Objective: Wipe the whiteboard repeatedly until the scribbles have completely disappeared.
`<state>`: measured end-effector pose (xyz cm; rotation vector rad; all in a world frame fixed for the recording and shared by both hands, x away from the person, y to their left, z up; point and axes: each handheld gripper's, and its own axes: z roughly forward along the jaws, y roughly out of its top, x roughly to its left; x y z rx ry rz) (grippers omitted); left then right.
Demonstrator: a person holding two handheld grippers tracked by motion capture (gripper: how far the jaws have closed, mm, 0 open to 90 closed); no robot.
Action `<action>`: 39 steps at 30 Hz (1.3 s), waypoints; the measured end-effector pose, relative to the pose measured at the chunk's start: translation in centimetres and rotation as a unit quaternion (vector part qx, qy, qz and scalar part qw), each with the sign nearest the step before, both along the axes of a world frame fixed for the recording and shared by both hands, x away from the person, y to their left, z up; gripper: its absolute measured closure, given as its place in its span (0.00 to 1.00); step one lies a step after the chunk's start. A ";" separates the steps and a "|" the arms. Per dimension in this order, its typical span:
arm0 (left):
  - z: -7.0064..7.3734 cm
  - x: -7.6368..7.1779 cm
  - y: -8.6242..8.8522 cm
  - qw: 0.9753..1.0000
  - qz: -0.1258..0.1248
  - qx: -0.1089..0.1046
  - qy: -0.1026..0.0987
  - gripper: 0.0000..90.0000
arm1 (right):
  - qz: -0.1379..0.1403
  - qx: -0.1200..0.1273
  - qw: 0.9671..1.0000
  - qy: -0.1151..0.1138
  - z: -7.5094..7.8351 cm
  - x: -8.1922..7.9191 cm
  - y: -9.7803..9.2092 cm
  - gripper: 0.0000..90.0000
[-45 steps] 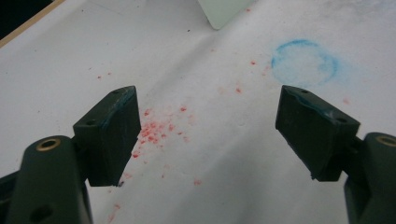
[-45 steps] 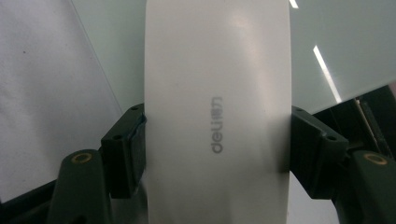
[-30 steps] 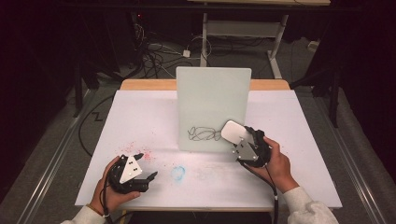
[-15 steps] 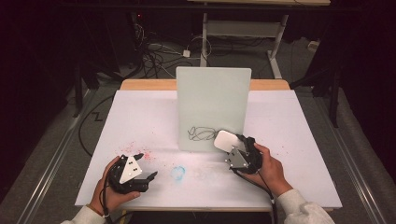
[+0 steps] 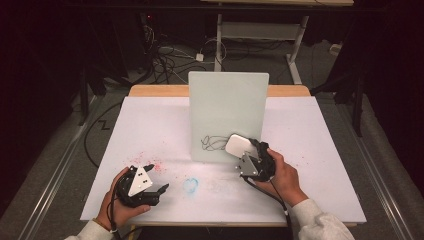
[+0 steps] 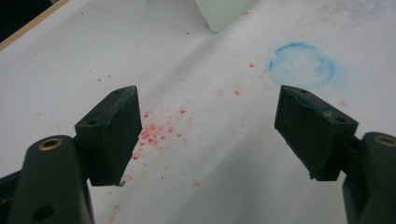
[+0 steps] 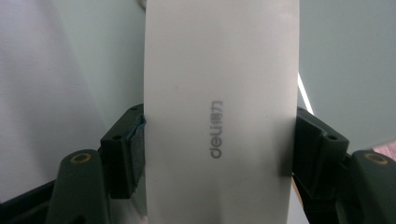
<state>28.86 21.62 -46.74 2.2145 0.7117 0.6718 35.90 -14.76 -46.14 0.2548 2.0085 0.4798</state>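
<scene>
Against the whiteboard (image 5: 227, 107), the right tool (image 5: 245, 152) clenched the eraser (image 5: 239, 145) just right of the scribble (image 5: 216, 142); left tool (image 5: 152, 181) released, idle.

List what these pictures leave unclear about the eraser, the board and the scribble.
- Eraser, right gripper view: both ends cut off by the frame; its wiping face is turned away.
- Contact between eraser and whiteboard, high view: hidden behind the right claw.
- Scribble, high view: too small to read; its right end hidden by the eraser.

The eraser (image 7: 219, 116) looks like smooth matt plastic; the board (image 5: 227, 107) is faintly glossy.
</scene>
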 end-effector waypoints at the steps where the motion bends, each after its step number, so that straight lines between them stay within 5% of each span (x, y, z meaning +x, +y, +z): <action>1: 0.0 0.0 0.0 1.000 0.001 -0.001 0.000 0.25 | -0.006 0.006 1.000 -0.005 0.2 0.1 -0.3 0.34; 7: 0.2 -0.2 0.3 1.000 0.005 -0.002 -0.003 0.25 | -0.027 0.025 0.999 -0.021 0.7 0.2 -0.9 0.34; 11: 0.2 -0.3 0.2 1.000 0.006 -0.002 -0.004 0.25 | -0.018 0.029 0.999 0.000 -0.1 0.0 -1.0 0.34; 13: 0.2 -0.3 0.2 1.000 0.005 -0.001 -0.002 0.25 | -0.009 -0.007 1.000 0.003 -0.9 -0.4 -0.9 0.34; 16: 0.1 -0.2 0.2 1.000 0.004 -0.001 -0.003 0.25 | 0.002 -0.022 1.000 0.021 -1.7 -0.8 -1.1 0.34; 20: 0.2 -0.2 0.1 1.000 0.003 0.001 -0.003 0.25 | 0.002 -0.036 0.999 0.018 -1.8 -0.8 -1.0 0.34; 22: 0.1 -0.2 0.1 1.000 0.002 -0.001 -0.003 0.25 | -0.003 -0.049 0.999 -0.003 -1.5 -0.7 -1.0 0.34; 28: 0.2 -0.1 0.1 1.000 0.003 0.000 -0.004 0.25 | -0.025 -0.015 0.999 -0.021 -0.7 -0.4 -0.9 0.34; 31: 0.1 -0.1 0.1 1.000 0.005 -0.002 -0.004 0.24 | -0.022 -0.007 1.000 -0.010 -1.0 -0.5 -0.5 0.34; 39: 0.1 -0.1 -0.3 1.000 0.002 0.002 -0.007 0.24 | 0.004 -0.039 0.999 -0.013 -2.5 -0.8 3.1 0.34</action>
